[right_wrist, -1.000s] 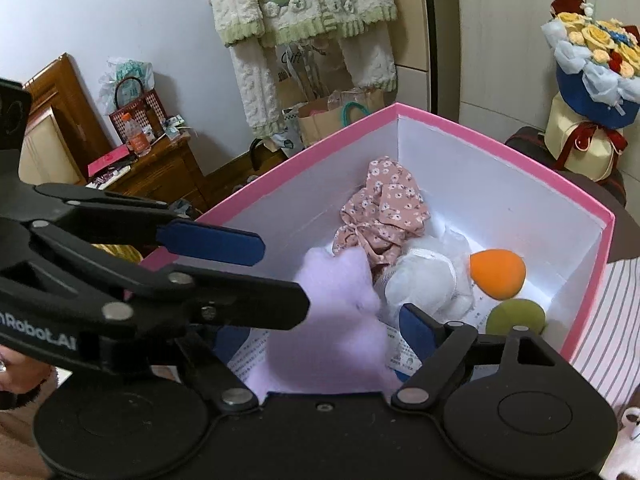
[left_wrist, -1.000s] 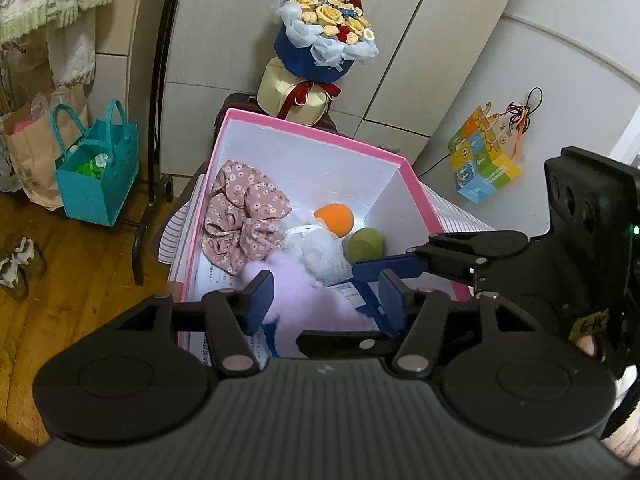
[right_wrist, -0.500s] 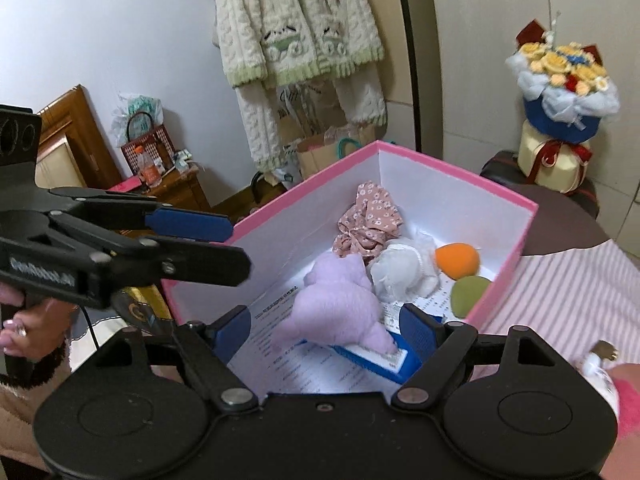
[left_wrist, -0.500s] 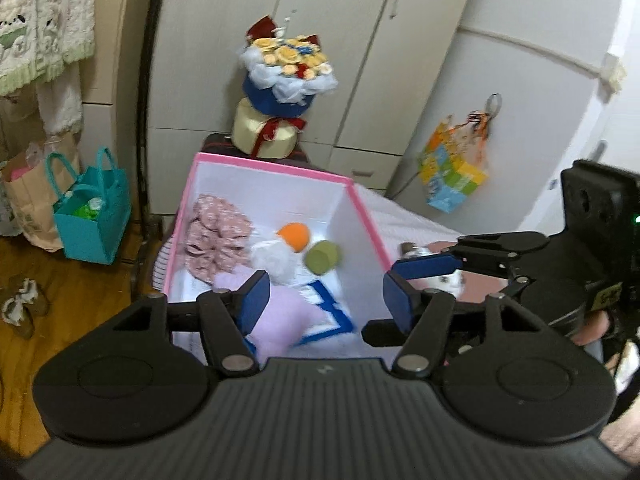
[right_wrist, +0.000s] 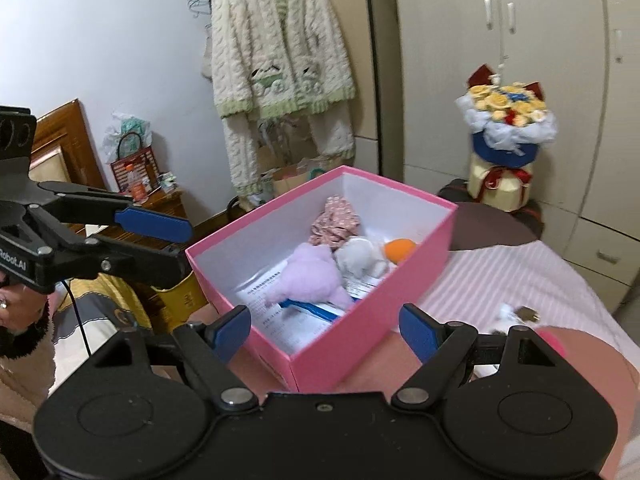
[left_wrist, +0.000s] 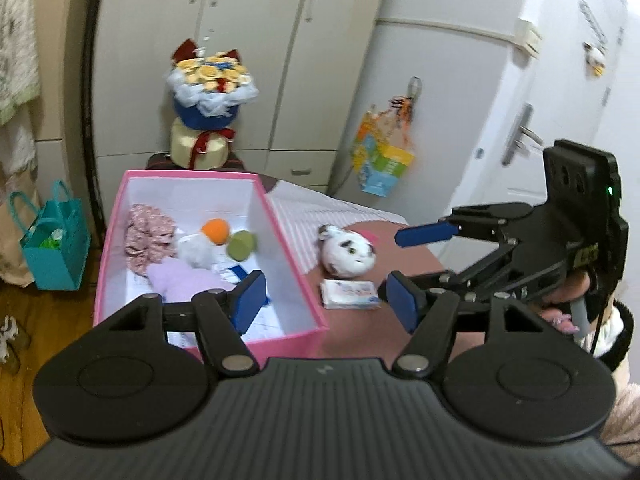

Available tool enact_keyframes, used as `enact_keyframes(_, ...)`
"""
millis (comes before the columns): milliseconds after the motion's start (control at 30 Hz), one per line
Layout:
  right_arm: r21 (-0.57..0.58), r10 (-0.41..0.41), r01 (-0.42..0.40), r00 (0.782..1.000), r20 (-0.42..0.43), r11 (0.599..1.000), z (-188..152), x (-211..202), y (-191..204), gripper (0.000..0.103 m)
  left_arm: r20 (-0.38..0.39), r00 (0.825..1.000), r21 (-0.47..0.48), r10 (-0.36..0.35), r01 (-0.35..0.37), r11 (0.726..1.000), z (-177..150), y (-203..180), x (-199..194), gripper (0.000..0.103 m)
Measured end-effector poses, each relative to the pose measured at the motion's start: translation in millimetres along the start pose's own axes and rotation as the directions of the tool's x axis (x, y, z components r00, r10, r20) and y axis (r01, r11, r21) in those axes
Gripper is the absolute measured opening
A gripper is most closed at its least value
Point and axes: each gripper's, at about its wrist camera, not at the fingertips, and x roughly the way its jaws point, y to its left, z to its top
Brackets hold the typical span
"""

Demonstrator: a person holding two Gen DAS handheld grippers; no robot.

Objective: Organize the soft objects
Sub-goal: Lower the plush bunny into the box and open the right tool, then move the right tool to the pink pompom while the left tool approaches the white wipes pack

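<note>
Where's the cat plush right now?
In the left wrist view the cat plush lies outside the pink box, just right of its wall, with the tissue pack in front.

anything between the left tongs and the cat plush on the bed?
Nothing visible. The cat plush lies in the open beside the pink box, with a tissue pack just in front of it. The left tongs, which have just been opening, are empty; the right tongs hover to its right.

A flower bouquet (left_wrist: 210,80) stands before the wardrobe (left_wrist: 256,40).
</note>
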Motion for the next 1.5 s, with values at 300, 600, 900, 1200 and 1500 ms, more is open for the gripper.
enact_keyframes(300,0.026,-0.074,0.072,0.996,0.048,0.997,-23.7,-48.3,-10.2,0.085,-0.048,0.997,0.084,-0.054,0.058,0.995,-10.9,-46.6,1.1,0.067)
enact_keyframes(600,0.172,-0.092,0.067,0.985,0.143,0.983,-62.6,-68.1,-49.6,0.085,-0.075,0.993,0.097,-0.088,0.095,0.991,-35.5,-74.0,33.2,0.068)
enact_keyframes(900,0.184,-0.169,0.134,0.967,0.193,0.974,-87.5,-59.6,-86.4,0.085,-0.093,0.989,0.120,-0.114,0.125,0.985,-44.4,-85.4,82.5,0.068)
enact_keyframes(1200,0.087,-0.256,0.244,0.951,0.172,0.966,-106.0,-30.8,-122.7,0.085,-0.083,0.993,0.095,-0.086,0.093,0.991,-42.4,-84.1,135.0,0.068)
enact_keyframes(1500,0.033,-0.219,0.217,0.971,0.091,0.976,-103.4,13.0,-160.8,0.085,-0.013,0.999,0.101,0.030,-0.029,0.994,-53.1,-79.2,184.0,0.070)
